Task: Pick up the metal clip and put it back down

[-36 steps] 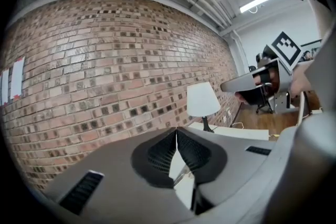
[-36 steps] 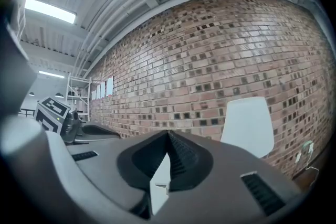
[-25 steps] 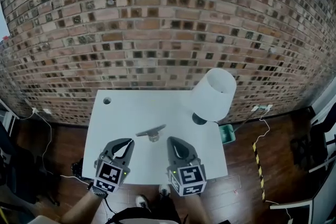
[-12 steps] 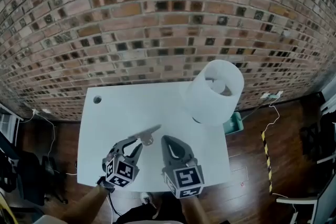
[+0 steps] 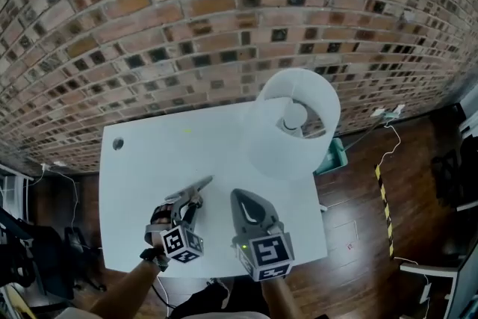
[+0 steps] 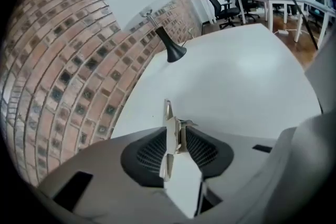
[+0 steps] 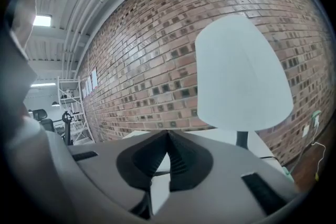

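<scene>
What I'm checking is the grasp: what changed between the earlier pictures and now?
The left hand-held gripper came down over the metal clip, its jaws just opening; the clip now stands between them, not yet clamped. Unchanged: clip's spot on the table, the lamp, the right hand-held gripper shut and empty.

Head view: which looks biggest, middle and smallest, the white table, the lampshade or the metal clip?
1. white table
2. lampshade, which stands nearer the camera, so it looks extra big
3. metal clip, by far the smallest
</scene>
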Action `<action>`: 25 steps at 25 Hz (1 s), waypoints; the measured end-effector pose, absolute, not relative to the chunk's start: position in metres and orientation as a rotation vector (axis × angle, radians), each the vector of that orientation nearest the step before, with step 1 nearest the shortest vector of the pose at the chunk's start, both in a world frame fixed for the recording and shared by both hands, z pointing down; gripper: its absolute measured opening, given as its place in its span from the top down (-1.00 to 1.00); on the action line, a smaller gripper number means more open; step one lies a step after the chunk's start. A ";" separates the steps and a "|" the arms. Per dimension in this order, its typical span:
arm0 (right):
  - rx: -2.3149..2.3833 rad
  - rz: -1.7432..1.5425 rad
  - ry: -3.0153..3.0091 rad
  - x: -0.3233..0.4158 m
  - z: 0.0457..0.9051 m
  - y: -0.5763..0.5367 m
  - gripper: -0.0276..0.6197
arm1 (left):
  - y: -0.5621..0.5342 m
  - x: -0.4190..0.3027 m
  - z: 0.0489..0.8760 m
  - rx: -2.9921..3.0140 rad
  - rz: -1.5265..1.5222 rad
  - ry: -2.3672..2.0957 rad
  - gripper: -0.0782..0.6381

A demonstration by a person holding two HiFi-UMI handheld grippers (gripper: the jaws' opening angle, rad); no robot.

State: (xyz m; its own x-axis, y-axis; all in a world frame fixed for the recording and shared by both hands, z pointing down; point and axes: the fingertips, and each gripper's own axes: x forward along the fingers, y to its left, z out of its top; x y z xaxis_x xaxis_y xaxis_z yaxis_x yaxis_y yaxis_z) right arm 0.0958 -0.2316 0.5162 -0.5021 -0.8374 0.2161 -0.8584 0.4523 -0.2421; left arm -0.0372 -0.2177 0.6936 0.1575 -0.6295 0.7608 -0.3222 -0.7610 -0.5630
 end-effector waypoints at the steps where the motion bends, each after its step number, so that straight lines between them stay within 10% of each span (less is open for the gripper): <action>1: 1.530 0.506 -2.620 0.096 0.519 -0.232 0.97 | -0.220 -0.037 0.696 -2.142 -1.647 0.919 0.42; 25: 1.589 0.579 -2.562 0.105 0.536 -0.229 0.96 | -0.249 -0.034 0.686 -2.177 -1.553 1.034 0.73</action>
